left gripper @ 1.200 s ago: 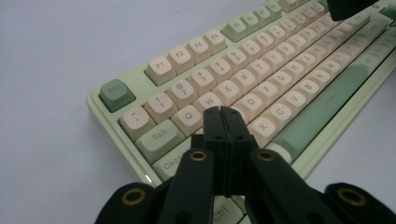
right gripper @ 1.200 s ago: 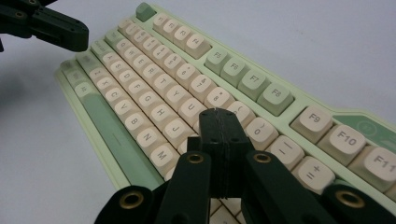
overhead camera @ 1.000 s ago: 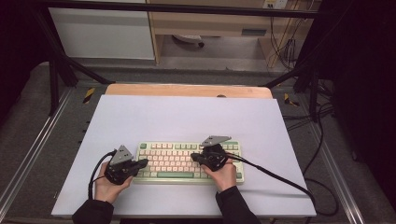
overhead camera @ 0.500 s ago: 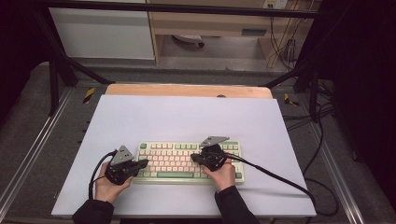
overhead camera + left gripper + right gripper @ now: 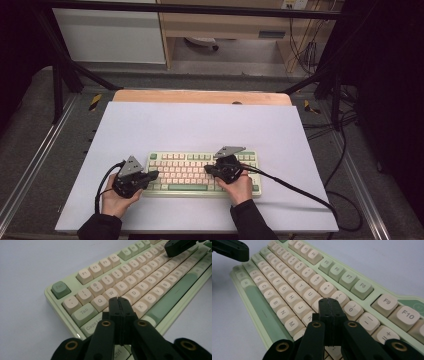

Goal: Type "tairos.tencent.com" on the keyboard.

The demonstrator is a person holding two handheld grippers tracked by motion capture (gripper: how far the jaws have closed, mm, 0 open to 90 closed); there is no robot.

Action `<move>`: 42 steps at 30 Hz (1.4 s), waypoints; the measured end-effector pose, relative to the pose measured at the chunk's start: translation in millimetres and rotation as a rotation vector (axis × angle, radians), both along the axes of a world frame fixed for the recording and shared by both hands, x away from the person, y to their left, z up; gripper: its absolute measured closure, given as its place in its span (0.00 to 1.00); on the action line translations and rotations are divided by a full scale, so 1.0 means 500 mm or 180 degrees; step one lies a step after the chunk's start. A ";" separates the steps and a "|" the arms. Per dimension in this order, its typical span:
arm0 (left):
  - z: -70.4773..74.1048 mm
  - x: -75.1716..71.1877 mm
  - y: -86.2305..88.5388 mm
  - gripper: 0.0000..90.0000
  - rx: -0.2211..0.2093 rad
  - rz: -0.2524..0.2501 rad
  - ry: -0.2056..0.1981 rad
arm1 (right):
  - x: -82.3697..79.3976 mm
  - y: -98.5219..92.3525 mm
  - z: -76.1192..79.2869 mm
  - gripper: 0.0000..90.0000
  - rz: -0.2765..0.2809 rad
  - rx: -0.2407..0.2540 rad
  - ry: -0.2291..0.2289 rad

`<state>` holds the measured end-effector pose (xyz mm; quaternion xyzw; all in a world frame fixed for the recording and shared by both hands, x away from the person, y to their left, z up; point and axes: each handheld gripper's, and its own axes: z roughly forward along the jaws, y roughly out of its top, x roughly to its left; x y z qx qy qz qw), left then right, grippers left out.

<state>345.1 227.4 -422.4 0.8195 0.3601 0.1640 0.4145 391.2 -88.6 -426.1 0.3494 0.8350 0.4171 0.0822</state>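
Jaws on both the left gripper (image 5: 150, 175) and right gripper (image 5: 209, 170) are pressed fully together with nothing held, poised over the keyboard (image 5: 200, 186) at lower centre, which is judged rigid, fairly light, best gripped by its edges.

One mechanical keyboard (image 5: 202, 172) with cream and green keycaps lies on one bench (image 5: 200, 125) under a single pale sheet. Two handheld grippers work over it: one left gripper (image 5: 152, 174) and one right gripper (image 5: 208, 170), each with two black fingers (image 5: 113, 306) pressed together, each topped by one grey three-cornered plate and trailing one black cable. Two hands hold them. The keyboard has one long green spacebar (image 5: 175, 293) and one green Esc key (image 5: 60, 288).
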 end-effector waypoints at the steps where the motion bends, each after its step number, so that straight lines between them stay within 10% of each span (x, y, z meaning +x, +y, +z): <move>1: 0.000 0.000 0.000 1.00 -0.0001 0.0002 -0.0004 | -0.001 -0.002 0.002 1.00 0.0015 -0.0010 -0.0021; 42: 0.022 0.023 -0.044 1.00 0.0073 -0.0001 0.0014 | -0.066 -0.110 0.023 1.00 0.0003 0.0050 -0.0008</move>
